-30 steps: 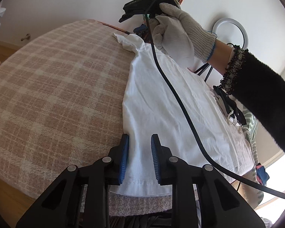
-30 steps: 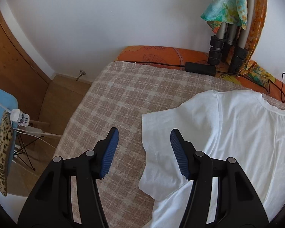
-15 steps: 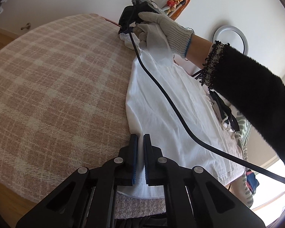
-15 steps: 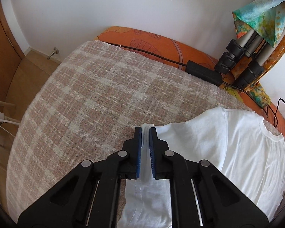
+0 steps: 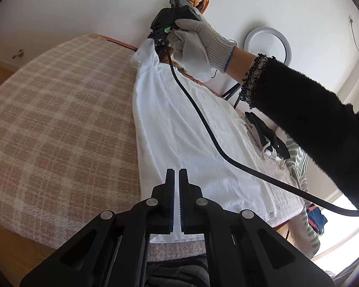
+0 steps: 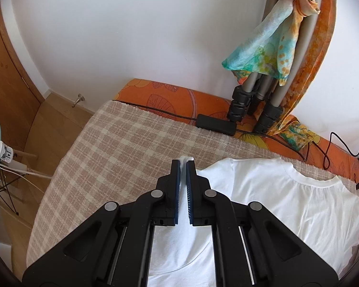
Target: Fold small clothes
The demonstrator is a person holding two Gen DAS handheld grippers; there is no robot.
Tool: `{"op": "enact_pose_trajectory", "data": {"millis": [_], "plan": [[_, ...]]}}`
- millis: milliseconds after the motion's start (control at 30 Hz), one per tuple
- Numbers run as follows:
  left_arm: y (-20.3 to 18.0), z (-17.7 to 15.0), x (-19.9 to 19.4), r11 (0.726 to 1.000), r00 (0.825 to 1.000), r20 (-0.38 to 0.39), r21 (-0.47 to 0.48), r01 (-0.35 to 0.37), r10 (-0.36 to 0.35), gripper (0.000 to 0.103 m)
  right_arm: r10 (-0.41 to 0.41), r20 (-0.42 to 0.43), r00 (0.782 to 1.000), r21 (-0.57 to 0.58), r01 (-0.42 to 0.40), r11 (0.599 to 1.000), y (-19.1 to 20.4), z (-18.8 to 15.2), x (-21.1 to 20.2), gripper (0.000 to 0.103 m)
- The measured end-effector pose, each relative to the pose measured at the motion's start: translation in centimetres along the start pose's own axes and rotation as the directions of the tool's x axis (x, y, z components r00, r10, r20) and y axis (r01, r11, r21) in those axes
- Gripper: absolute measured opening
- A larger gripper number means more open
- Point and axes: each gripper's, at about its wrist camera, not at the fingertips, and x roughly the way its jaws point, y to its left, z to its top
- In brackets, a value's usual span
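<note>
A white T-shirt [image 5: 186, 134] lies on a pink plaid blanket [image 5: 59, 124]. My left gripper [image 5: 176, 174] is shut on the shirt's left side near the hem. In the left wrist view the gloved right hand [image 5: 198, 45] holds the right gripper at the far end, with the sleeve [image 5: 147, 52] lifted off the blanket. In the right wrist view my right gripper [image 6: 182, 163] is shut on that sleeve, white cloth showing between the pads. The shirt body and collar [image 6: 299, 205] lie to its right.
A black cable [image 5: 203, 124] runs across the shirt. Tripod legs [image 6: 251, 105] with a colourful scarf and a black power adapter [image 6: 215, 124] stand on the orange mattress edge at the back. Other clothes [image 5: 270, 138] lie at the blanket's right. Wooden floor lies left.
Both grippers closed on the shirt about half a second ago and stay shut. The right gripper has since lifted the sleeve up off the blanket.
</note>
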Motion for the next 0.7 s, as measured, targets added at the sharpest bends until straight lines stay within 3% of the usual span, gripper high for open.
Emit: {"op": "enact_pose_trajectory", "data": {"millis": [167, 267, 367, 400, 433, 533, 667, 700], "plan": [[-2.7, -0.2, 1.1, 0.998, 1.000, -0.027, 0.061, 0.009, -0.007, 0.002, 0.008, 0.031, 0.999, 0.032, -0.009, 0.999, -2.9, 0.1, -2.1, 0.006], [-1.8, 0.0, 0.3, 0.991, 0.994, 0.009, 0.081, -0.106, 0.105, 0.002, 0.014, 0.032, 0.999, 0.049, -0.016, 0.999, -4.4, -0.4, -2.6, 0.006], [0.1, 0.0, -0.6, 0.969, 0.971, 0.024, 0.049, -0.241, 0.240, 0.016, 0.026, 0.033, 0.999, 0.056, -0.028, 0.998, -5.0, -0.9, -2.5, 0.006], [0.9, -0.1, -0.6, 0.957, 0.957, 0.015, 0.038, -0.289, 0.288, 0.030, 0.032, 0.031, 0.999, 0.059, -0.034, 0.998, -5.0, -1.1, -2.3, 0.006], [1.0, -0.5, -0.5, 0.945, 0.945, -0.001, 0.026, -0.326, 0.326, 0.036, 0.034, 0.029, 0.999, 0.056, -0.036, 0.998, -5.0, -1.3, -2.2, 0.006], [2.4, -1.1, 0.5, 0.927, 0.925, -0.068, 0.006, -0.376, 0.375, 0.037, 0.030, 0.026, 0.999, 0.034, -0.031, 0.999, -4.6, -1.5, -1.9, 0.006], [1.1, -1.8, 1.2, 0.905, 0.908, -0.047, 0.114, -0.410, 0.417, 0.037, 0.036, 0.033, 0.999, 0.036, -0.037, 0.999, -4.5, -1.1, -2.0, 0.006], [0.9, -2.0, 1.4, 0.898, 0.903, -0.043, 0.131, -0.419, 0.427, 0.029, 0.037, 0.035, 0.999, 0.036, -0.038, 0.999, -4.5, -1.0, -2.0, 0.006]]}}
